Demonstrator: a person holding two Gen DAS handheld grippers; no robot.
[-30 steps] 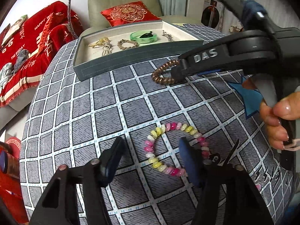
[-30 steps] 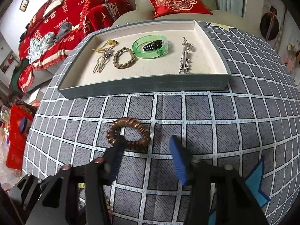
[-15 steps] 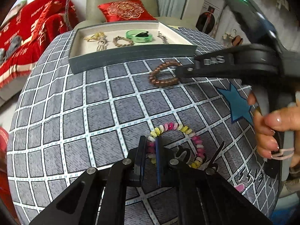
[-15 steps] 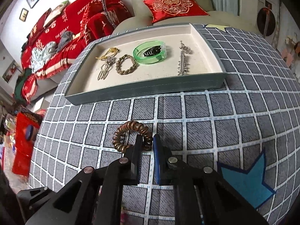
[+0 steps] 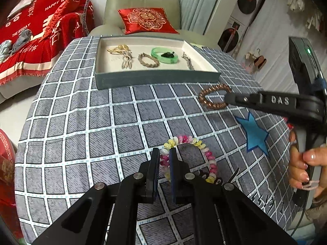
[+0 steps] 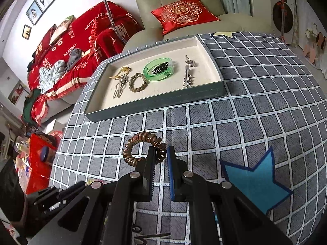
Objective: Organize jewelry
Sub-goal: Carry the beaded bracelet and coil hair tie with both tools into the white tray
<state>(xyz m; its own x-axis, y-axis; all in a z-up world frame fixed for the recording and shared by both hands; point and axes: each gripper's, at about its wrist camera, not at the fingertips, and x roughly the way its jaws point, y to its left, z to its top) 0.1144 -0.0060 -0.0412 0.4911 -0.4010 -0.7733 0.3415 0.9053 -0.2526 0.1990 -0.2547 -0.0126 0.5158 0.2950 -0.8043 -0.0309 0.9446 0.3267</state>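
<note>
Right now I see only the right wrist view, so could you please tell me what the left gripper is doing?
Observer: The left gripper is shut on a pink-and-yellow bead bracelet.
Operator: Where is that bracelet, please?
Observer: Over the checked cloth, beside the blue star, nearer the person than the brown coil bracelet that your right gripper pinches.
Operator: Is anything showing on my gripper's body?
Observer: A green light glows on its top.
</note>
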